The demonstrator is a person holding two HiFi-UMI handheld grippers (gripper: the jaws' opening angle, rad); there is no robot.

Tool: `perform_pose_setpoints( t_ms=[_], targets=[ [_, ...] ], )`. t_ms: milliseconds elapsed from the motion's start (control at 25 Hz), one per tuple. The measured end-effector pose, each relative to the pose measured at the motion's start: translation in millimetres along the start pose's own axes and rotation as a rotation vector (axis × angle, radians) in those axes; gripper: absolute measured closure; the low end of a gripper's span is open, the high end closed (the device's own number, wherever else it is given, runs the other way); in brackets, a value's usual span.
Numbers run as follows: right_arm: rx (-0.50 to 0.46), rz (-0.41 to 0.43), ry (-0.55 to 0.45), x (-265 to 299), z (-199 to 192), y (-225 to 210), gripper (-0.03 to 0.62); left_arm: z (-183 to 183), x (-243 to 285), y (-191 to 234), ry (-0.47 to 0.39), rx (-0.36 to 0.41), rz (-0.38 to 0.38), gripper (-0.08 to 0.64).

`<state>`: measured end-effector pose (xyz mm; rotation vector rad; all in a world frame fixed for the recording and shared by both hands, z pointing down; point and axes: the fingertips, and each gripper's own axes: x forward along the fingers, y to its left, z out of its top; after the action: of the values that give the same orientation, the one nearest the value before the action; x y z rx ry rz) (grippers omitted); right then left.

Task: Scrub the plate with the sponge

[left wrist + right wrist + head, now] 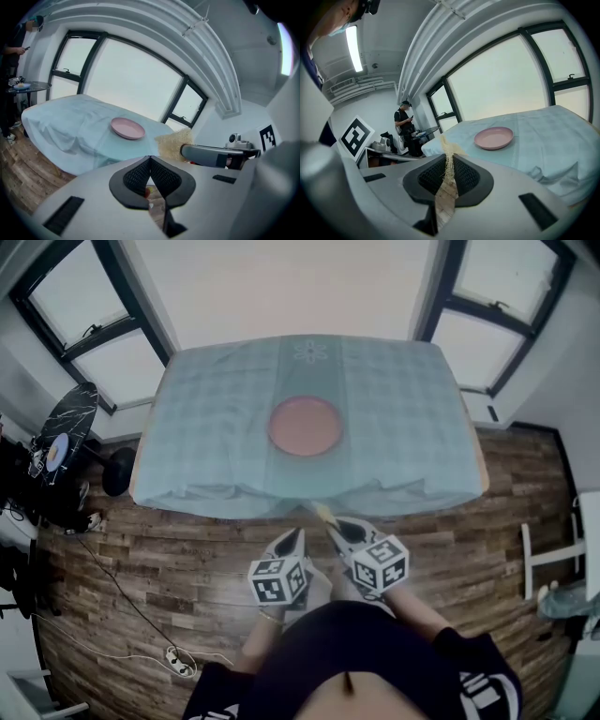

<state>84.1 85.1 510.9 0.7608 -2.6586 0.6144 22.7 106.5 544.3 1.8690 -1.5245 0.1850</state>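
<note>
Currently the right gripper (337, 525) is pinching the sponge (448, 157) by a thin frayed edge and the left gripper (150, 161) is sitting clenched on nothing. Both are hanging off the near side of the table (481, 474), well apart from the plate (305, 426), which is lying mid-table on the cloth (216, 427). Risk as I'm reading it: that thin grip is likely letting the sponge twist or pull out once scrubbing pressure goes on, and with nothing bracing the plate it is probably sliding or bunching the loose cloth. Counting: one plate, one sponge, two grippers, one table.
</note>
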Motion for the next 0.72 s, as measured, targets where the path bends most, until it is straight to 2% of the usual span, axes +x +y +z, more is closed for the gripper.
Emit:
perform_pose_setpoints(
  t_ms=[440, 720],
  targets=[
    [0.005, -0.041, -0.009, 82, 56, -19, 0.552, 74, 41, 62, 0.009, 0.027, -0.041, 0.551],
    [0.006, -0.072, -0.016, 128, 75, -31, 0.552, 107, 67, 99, 0.006, 0.038, -0.061, 0.551]
  ],
)
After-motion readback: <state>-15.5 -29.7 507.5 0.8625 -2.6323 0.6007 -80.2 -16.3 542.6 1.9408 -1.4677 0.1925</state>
